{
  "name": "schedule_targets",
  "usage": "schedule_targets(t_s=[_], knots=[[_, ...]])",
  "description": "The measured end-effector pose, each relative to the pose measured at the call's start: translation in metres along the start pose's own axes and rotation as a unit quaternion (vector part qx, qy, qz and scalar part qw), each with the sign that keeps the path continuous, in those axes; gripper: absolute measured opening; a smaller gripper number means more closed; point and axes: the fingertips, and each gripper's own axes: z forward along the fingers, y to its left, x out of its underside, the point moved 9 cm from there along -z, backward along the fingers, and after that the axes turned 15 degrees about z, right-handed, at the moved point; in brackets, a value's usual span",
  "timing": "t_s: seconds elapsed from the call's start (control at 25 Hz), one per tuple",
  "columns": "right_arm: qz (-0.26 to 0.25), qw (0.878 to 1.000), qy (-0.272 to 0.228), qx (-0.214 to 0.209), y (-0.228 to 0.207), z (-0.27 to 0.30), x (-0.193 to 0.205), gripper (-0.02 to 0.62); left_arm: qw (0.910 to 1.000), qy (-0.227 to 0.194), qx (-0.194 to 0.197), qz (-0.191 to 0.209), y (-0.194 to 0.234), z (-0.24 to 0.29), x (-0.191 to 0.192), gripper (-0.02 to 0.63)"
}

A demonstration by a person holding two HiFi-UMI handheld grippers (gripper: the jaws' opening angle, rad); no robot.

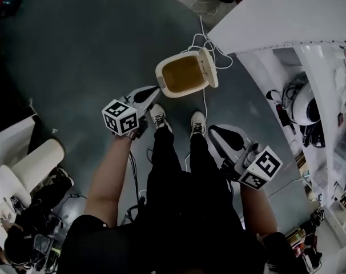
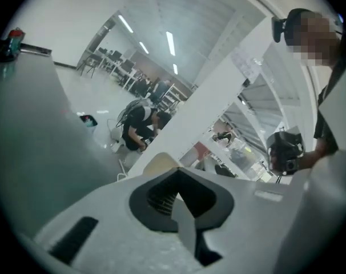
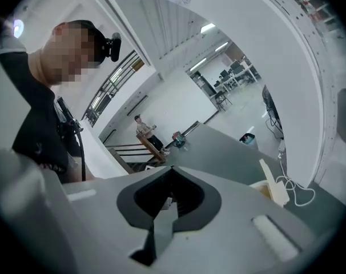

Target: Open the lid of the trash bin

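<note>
A cream plastic trash bin (image 1: pixel 183 74), its lid (image 1: pixel 209 67) raised, stands on the dark grey floor (image 1: pixel 76 56) beside a white table (image 1: pixel 287 16), just beyond the closed, empty left gripper (image 1: pixel 155 91) and right gripper (image 1: pixel 214 130).

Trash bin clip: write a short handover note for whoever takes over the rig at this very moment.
Left gripper: shut, empty, held near the trash bin.
Right gripper: shut, empty, held low on the person's right.
The bin stands on the floor just ahead of the person's shoes. Its lid is tipped up and the inside shows.
Done: the lid looks open.
Left: nothing apparent.
</note>
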Motion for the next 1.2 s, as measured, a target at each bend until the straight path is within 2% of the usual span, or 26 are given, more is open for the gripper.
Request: schedule_targets(t_s=[0.12, 0.28, 0.44, 0.6, 0.84, 1.0, 1.08, 1.2], knots=[[-0.024, 0.999, -0.014, -0.02, 0.035, -0.01, -0.022, 0.008, 0.9982, -0.042, 0.012, 0.04, -0.047, -0.028, -0.066, 0.002], [-0.054, 0.996, -0.037, -0.055, 0.077, -0.031, -0.05, 0.008, 0.9928, -0.091, 0.016, 0.077, -0.112, -0.066, -0.132, 0.002], [-0.083, 0.991, -0.055, -0.09, 0.112, -0.046, -0.068, 0.008, 0.9806, -0.143, 0.05, 0.124, -0.179, -0.096, -0.177, 0.002], [-0.119, 0.983, -0.062, -0.121, 0.148, -0.056, -0.076, 0.008, 0.9715, -0.161, 0.066, 0.16, -0.235, -0.117, -0.201, 0.002], [-0.167, 0.974, -0.06, -0.139, 0.18, -0.072, -0.077, 0.008, 0.9659, -0.179, 0.079, 0.17, -0.287, -0.113, -0.214, 0.002], [-0.176, 0.973, -0.067, -0.134, 0.184, -0.078, -0.077, 0.008, 0.954, -0.175, 0.072, 0.232, -0.303, -0.113, -0.226, 0.002], [-0.175, 0.973, -0.07, -0.133, 0.185, -0.079, -0.077, 0.008, 0.9502, -0.181, 0.073, 0.243, -0.305, -0.113, -0.23, 0.002], [-0.18, 0.972, -0.072, -0.132, 0.19, -0.078, -0.075, 0.006, 0.9507, -0.179, 0.076, 0.242, -0.301, -0.119, -0.232, 0.002]])
